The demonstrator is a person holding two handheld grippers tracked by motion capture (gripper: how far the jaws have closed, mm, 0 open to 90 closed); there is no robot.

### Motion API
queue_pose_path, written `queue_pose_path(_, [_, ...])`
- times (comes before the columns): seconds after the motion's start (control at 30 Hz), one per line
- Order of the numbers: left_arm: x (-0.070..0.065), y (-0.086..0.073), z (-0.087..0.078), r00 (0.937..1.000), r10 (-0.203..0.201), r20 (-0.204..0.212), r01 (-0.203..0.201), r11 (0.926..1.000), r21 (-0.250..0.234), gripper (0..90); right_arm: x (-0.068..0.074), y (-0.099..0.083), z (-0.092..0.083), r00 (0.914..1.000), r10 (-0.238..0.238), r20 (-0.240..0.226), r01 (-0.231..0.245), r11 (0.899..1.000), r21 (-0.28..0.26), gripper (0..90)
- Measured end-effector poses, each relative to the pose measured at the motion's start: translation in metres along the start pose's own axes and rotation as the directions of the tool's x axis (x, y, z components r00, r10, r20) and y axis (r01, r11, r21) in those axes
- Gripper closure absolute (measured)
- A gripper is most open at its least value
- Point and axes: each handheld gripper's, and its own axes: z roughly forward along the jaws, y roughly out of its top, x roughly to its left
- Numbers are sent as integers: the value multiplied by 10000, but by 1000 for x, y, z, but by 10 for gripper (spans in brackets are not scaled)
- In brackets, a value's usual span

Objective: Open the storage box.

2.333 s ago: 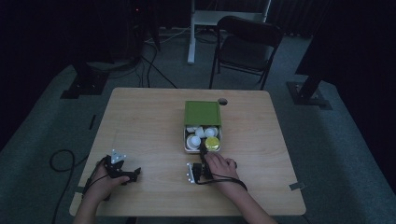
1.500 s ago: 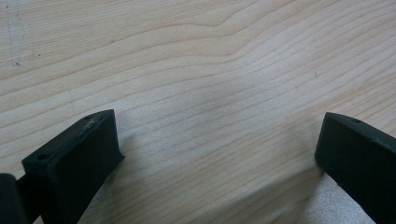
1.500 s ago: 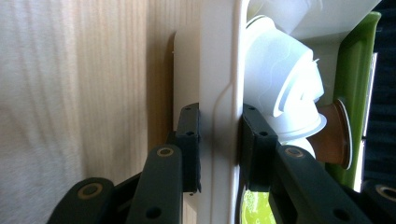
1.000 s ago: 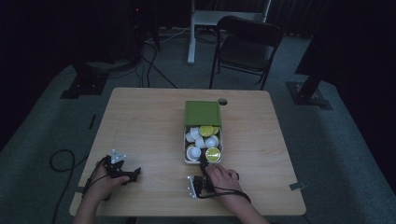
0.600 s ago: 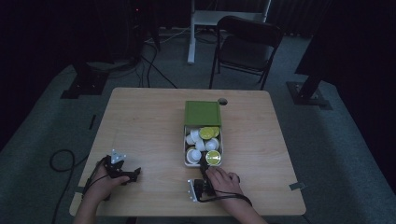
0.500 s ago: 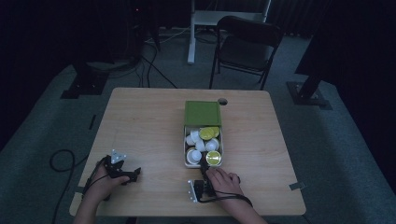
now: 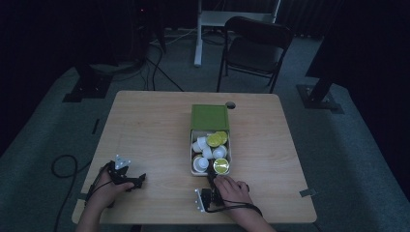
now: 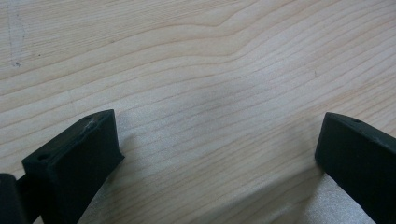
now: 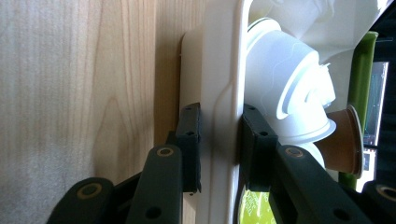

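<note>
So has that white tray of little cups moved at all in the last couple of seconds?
Yes. The white tray has slid toward the person, out from the green box, pulled by the right tongs clamped on its wall.

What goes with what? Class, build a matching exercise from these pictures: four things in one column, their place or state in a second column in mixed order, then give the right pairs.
Column one:
1. left gripper
2. right gripper
3. green lid
4. folding chair

Column two:
A. on the floor beyond the table
B. jaws apart over bare wood
C. at the far end of the white tray of cups
D. clamped on the tray's near wall

Pairs: 1-B, 2-D, 3-C, 4-A
</note>
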Motion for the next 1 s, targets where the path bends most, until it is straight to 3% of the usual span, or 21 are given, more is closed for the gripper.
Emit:
queue_pose_path(0.1, [0, 0, 0, 10000, -2, -2, 2, 10000, 1, 0, 1, 0, -1, 10000, 27, 3, -27, 10000, 4, 715])
queue_pose_path(0.3, [0, 0, 0, 10000, -2, 0, 2, 10000, 0, 1, -1, -1, -1, 9982, 269, -544, -271, 9996, -43, 602])
queue_pose_path(0.57, [0, 0, 0, 10000, 0, -11, 0, 10000, 6, 0, -6, -3, -8, 9887, 999, -1121, -1073, 9923, -623, 531])
queue_pose_path(0.87, [0, 0, 0, 10000, 1, -6, 0, 10000, 6, 0, -16, -9, -11, 9588, 2093, -1923, -2302, 9686, -935, 502])
queue_pose_path(1.0, [0, 0, 0, 10000, -6, -3, 6, 10000, -15, 1, -20, -12, -12, 9389, 2601, -2253, -2904, 9502, -1132, 491])
